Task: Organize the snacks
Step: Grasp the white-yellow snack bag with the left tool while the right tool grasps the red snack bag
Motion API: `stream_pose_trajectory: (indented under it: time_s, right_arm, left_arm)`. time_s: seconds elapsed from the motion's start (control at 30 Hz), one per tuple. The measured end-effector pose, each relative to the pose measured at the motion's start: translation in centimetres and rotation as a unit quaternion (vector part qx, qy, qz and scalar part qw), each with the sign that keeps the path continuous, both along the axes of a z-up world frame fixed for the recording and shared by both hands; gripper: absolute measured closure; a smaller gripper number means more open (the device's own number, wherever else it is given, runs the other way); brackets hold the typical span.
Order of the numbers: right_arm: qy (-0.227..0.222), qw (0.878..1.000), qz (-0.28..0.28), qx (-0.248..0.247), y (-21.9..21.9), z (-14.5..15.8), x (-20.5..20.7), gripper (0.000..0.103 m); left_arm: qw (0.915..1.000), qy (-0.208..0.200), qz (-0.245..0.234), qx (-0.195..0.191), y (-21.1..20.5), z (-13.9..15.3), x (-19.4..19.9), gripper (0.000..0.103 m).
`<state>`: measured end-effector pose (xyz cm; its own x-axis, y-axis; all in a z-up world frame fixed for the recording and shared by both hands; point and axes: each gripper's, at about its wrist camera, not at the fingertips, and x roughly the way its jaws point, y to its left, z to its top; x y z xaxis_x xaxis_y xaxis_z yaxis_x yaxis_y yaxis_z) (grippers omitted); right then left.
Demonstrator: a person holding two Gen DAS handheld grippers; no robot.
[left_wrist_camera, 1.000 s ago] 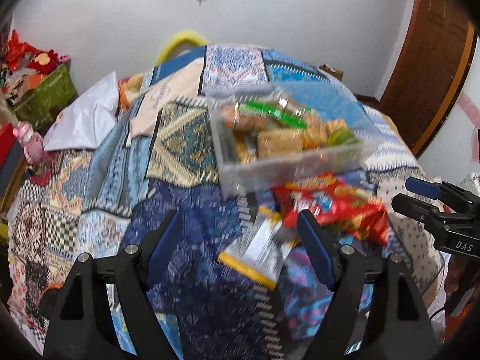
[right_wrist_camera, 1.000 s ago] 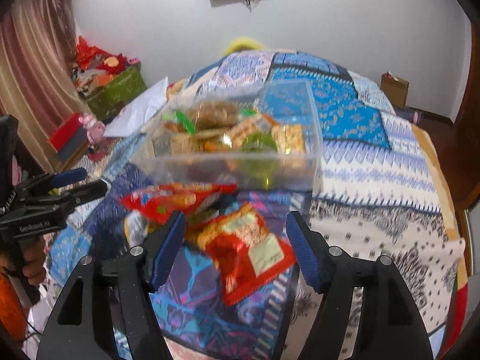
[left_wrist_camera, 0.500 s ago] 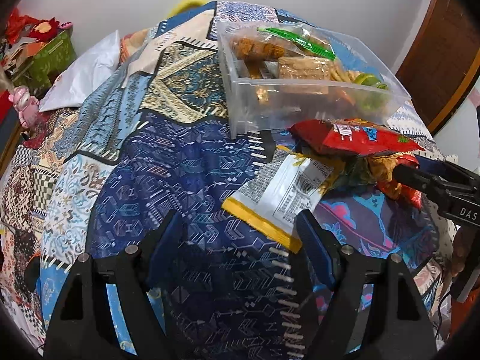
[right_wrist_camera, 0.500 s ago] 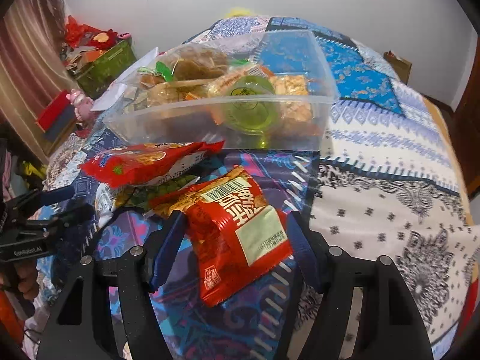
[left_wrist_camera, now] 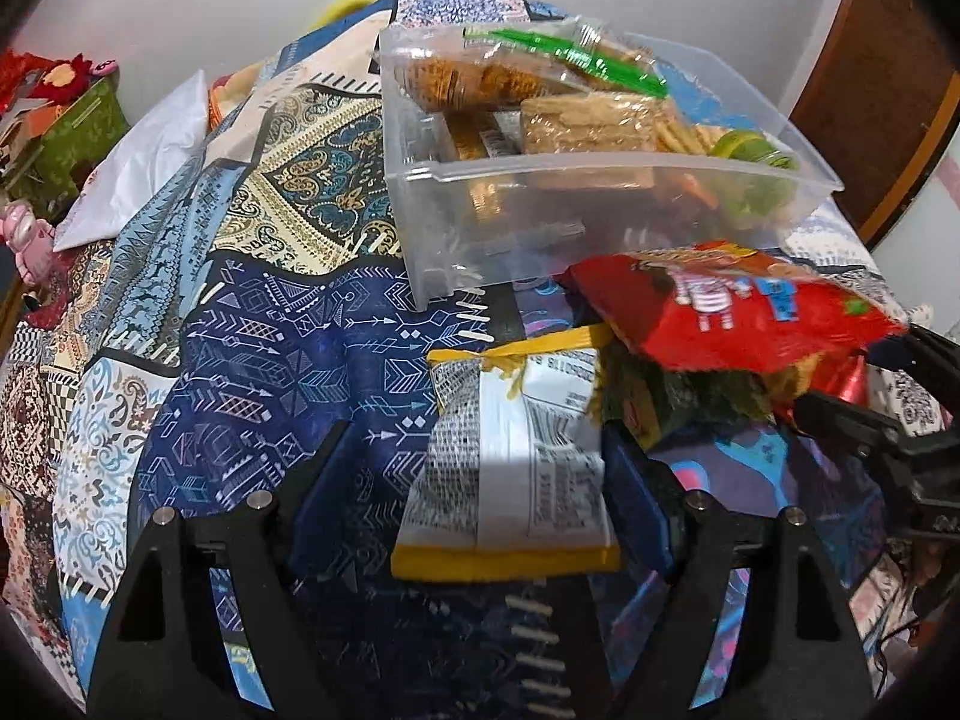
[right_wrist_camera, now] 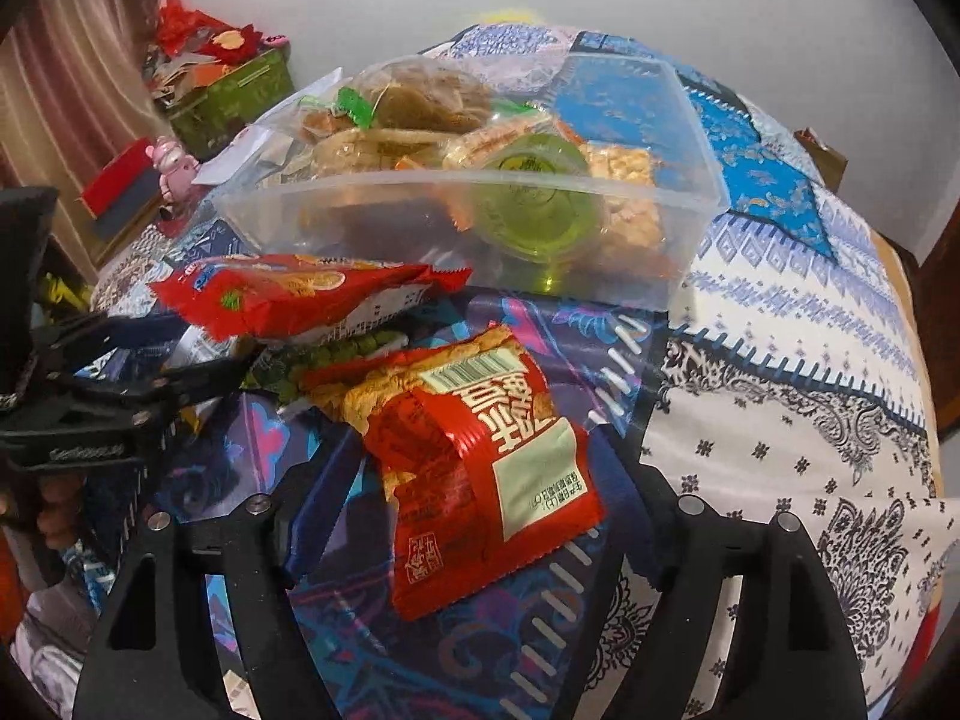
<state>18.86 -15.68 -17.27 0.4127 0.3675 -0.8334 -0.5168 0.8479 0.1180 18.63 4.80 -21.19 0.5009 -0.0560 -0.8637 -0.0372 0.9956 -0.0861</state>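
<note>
Two grippers, both with fingers spread wide, each straddle one snack packet on the patchwork bedspread [left_wrist_camera: 288, 348]. In the left wrist view, the left gripper [left_wrist_camera: 477, 489] has its blue-padded fingers [left_wrist_camera: 327, 492] either side of a white and yellow packet [left_wrist_camera: 510, 468] at lower centre; whether the pads touch it I cannot tell. Just right of that packet lies a dark green packet [left_wrist_camera: 678, 402], with a red chip bag [left_wrist_camera: 738, 312] lying over it. The right gripper's black fingers show at the right edge of this frame.

The right wrist view shows what the left one mostly hides: a red noodle packet [right_wrist_camera: 480, 468] with a barcode and white characters, lying between the parted fingers of the right gripper [right_wrist_camera: 474, 498]. Beyond it sits the same red chip bag [right_wrist_camera: 300, 297], and the left gripper appears at the left edge.

Both views carry the clear plastic bin [left_wrist_camera: 600, 216] in the upper centre, filled with bagged crackers and biscuits [left_wrist_camera: 588, 120]. The green lidded cup [right_wrist_camera: 534, 204] inside faces the right camera fully; in the left view only its edge peeks at upper right.
</note>
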Motion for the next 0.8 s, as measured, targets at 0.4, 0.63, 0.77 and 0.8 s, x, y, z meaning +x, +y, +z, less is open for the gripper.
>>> stream_pose_trajectory:
  time_s: [0.4, 0.63, 0.77, 0.8]
  right_arm:
    - [-0.010, 1.000, 0.007, -0.020, 0.4, -0.3, 0.3, 0.038]
    - [-0.020, 1.000, -0.003, -0.019, 0.0, 0.3, -0.6, 0.048]
    - [-0.023, 1.000, -0.013, -0.014, -0.6, 0.9, -1.2, 0.056]
    - [-0.024, 1.000, -0.017, -0.010, -0.9, 1.2, -1.4, 0.058]
  left_arm:
    - [0.9994, -0.017, 0.010, -0.027, 1.3, -0.1, -1.3, 0.044]
    - [0.9993, -0.028, 0.015, -0.022, 1.3, 0.8, -3.8, 0.045]
    - [0.9986, -0.042, 0.024, -0.023, 1.5, 2.1, -5.3, 0.045]
    - [0.9984, -0.046, 0.026, -0.022, 1.6, 2.5, -5.5, 0.045]
